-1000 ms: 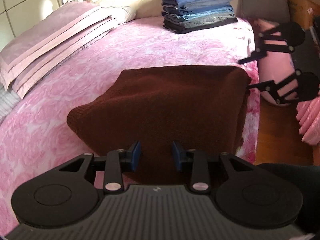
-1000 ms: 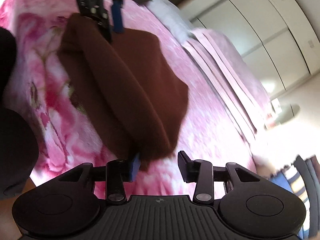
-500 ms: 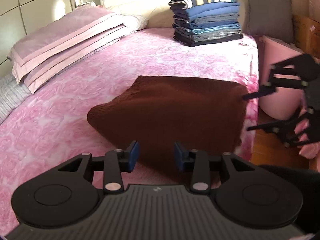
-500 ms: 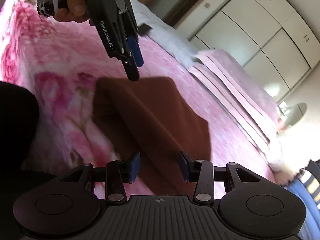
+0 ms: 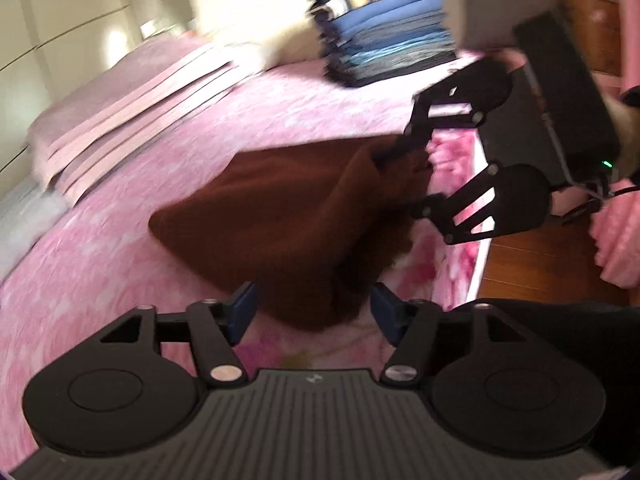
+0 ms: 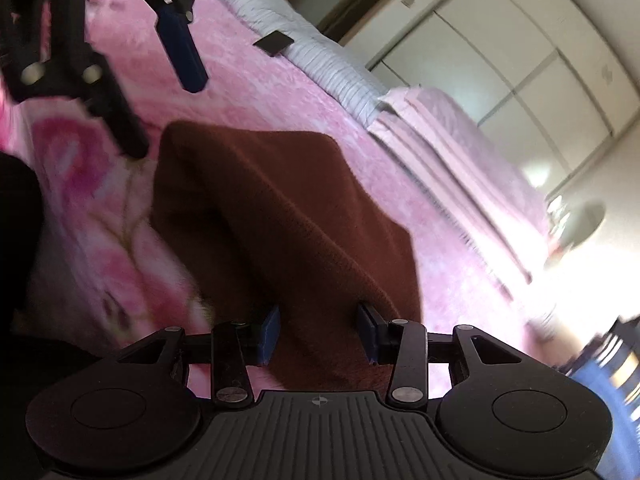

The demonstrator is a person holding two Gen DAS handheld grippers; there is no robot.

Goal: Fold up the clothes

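Note:
A folded brown knit garment [image 5: 280,216] lies on the pink bedspread [image 5: 100,280] near the bed's right edge. My left gripper [image 5: 314,312] hangs just above its near corner, jaws wide open and holding nothing. My right gripper [image 5: 404,180] comes in from the right with its fingers buried in the garment's far right edge, which rises in a ridge there. In the right wrist view the brown garment [image 6: 280,208] fills the gap of the right gripper [image 6: 318,334] and both pads press the thick fold. The left gripper [image 6: 166,116] shows at the top left, open.
A tall stack of folded clothes [image 5: 384,32] stands at the bed's far end. Pink pillows [image 5: 128,108] lie along the left side. Wooden floor [image 5: 540,264] drops off past the right edge. A small dark flat object [image 6: 274,44] rests on the striped bedding, with wardrobe doors [image 6: 500,60] behind.
The left jaws have spread much wider. The right gripper has moved in onto the garment's right edge, and that edge, flat before, now stands raised.

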